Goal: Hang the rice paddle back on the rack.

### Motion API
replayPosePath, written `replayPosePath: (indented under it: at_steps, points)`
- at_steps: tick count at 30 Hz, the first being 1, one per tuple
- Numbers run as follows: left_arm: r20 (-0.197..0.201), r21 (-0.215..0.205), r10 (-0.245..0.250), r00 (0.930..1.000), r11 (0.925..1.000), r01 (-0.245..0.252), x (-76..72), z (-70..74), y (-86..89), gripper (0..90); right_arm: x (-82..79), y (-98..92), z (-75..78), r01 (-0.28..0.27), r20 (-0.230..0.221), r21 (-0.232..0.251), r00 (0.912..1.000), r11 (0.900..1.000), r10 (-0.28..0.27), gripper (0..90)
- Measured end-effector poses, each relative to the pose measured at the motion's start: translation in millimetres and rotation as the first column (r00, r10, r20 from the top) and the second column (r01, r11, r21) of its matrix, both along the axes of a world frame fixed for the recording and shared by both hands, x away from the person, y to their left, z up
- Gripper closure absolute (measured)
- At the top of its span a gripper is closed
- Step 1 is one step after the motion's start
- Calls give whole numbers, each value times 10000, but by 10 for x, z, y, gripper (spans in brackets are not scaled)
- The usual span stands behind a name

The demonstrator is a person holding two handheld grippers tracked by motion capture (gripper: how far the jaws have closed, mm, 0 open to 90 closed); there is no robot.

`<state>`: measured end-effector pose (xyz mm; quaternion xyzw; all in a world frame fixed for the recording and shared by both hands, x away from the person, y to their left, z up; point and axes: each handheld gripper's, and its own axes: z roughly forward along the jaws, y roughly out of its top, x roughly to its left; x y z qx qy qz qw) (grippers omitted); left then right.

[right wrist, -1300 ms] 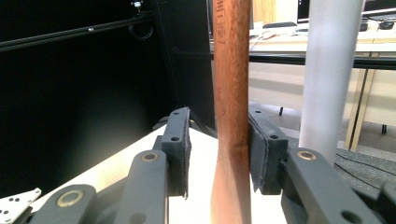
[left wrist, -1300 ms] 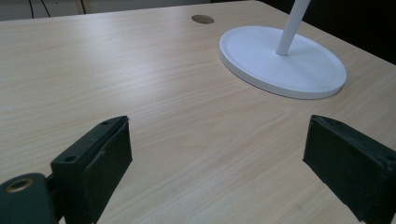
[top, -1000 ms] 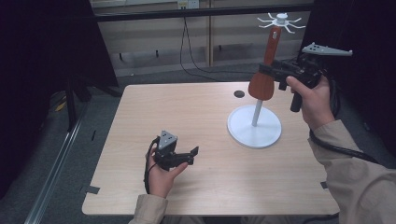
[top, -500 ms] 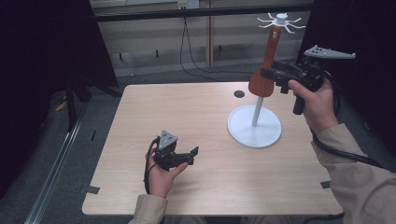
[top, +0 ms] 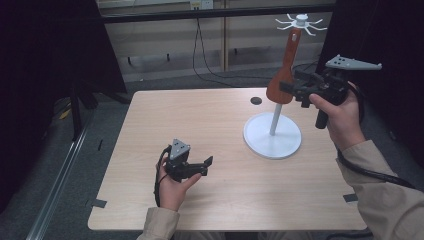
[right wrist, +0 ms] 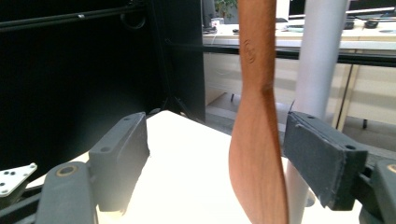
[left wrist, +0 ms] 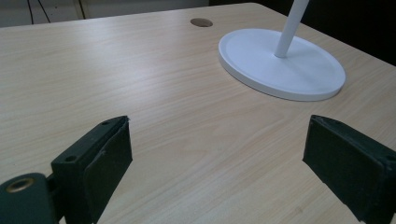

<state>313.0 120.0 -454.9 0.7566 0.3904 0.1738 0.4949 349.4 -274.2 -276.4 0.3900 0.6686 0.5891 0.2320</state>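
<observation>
Wooden spatula (right wrist: 257,154) hung upright between jaws of right gripper (right wrist: 233,158), jaws just opening, pads clear of it. White pole (right wrist: 317,70) just behind spatula. Table (right wrist: 187,186) beneath spatula.

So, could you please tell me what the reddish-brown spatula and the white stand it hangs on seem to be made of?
The reddish-brown spatula looks like wood with a smooth, satin finish: faint grain and a small round stamp show on its handle. The white round-based stand seems to be painted metal or plastic; its even matte white surface leaves that open.
</observation>
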Motion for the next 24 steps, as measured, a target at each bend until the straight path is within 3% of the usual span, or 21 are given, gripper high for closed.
replayPosePath:
  at_steps: [12, 24]
  points:
    - [-110, 22, -41, 9999, 10000, 42, -2, -37, -24, 77, -116, -75, -89, 308, 66, -354, 9995, 9989, -305, 135]
    - [-102, 32, -85, 9999, 10000, 85, -13, -31, -28, 73, -241, -120, -257, 159, -51, -300, 9999, 9994, -161, 131]
